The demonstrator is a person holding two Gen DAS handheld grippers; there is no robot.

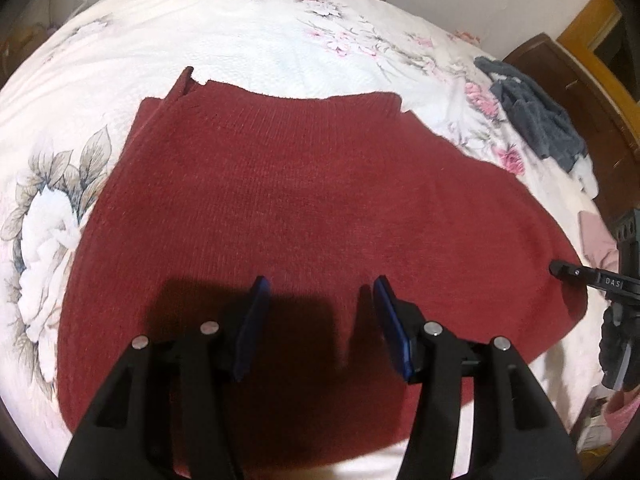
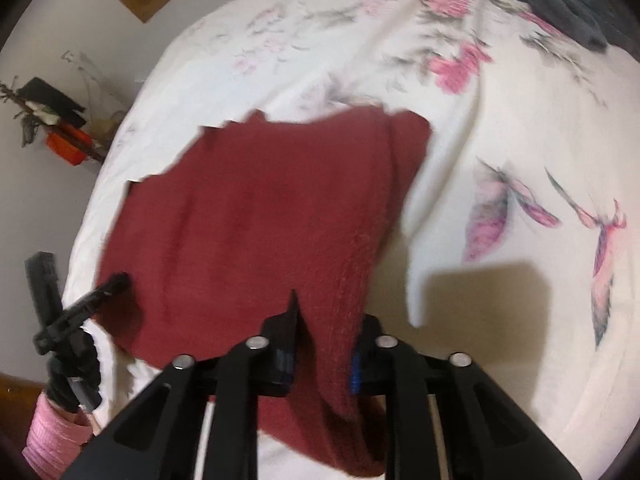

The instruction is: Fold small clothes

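On the bed [image 1: 248, 40], under its white floral bedspread, the red knit garment [image 1: 304, 208] lies spread flat near the edge where the person stands. A dark grey garment [image 1: 536, 120] sits bunched well apart from the red knit, toward the far corner of the bed.

The right gripper [image 2: 324, 344] is closed on a thick bunch of the red knit's near edge; cloth fills the gap between its fingers and hangs below them. The left gripper [image 1: 320, 312] hovers just above the red knit's near middle, jaws wide apart, holding nothing. A pink sleeve [image 2: 56, 436] shows behind it in the right wrist view.

Risk assessment:
- The right-hand grasp appears to gather several layers. Lifting from it alone would likely drag the whole piece across the bedspread and skew the fold line.
- The knit is soft and stretchy; an uneven pull may leave a slanted edge.
- The left gripper, if closed where it is, would probably pinch the middle rather than an edge.
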